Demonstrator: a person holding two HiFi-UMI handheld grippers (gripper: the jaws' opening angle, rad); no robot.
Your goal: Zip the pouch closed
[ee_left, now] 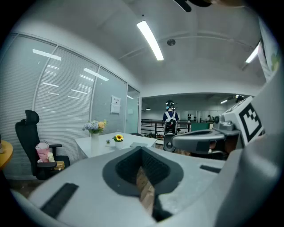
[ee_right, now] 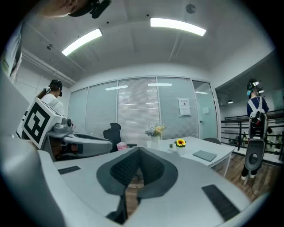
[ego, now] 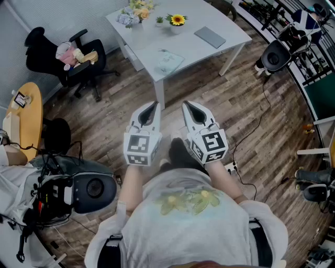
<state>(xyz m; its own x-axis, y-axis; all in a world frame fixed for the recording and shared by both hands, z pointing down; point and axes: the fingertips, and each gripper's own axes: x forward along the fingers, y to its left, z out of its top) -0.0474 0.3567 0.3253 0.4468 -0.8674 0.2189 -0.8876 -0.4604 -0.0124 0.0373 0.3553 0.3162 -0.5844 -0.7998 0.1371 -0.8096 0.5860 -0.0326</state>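
Observation:
A pale, flat pouch (ego: 168, 60) lies near the front edge of the white table (ego: 220, 23), well ahead of both grippers. My left gripper (ego: 152, 107) and right gripper (ego: 188, 107) are held side by side in front of the person's chest, over the wooden floor and short of the table. Both are shut with nothing between the jaws. The left gripper view looks past the closed left gripper (ee_left: 142, 150) at the table (ee_left: 95, 146) in the distance. From the right gripper (ee_right: 138, 150), the same table (ee_right: 222, 153) shows ahead at the right.
On the table stand a vase of flowers (ego: 133, 13), a sunflower pot (ego: 177, 21) and a grey tablet (ego: 210, 36). A black office chair (ego: 68, 60) holding soft toys is to the left, a round yellow table (ego: 26, 112) farther left. Another person (ee_right: 256, 111) stands at the right.

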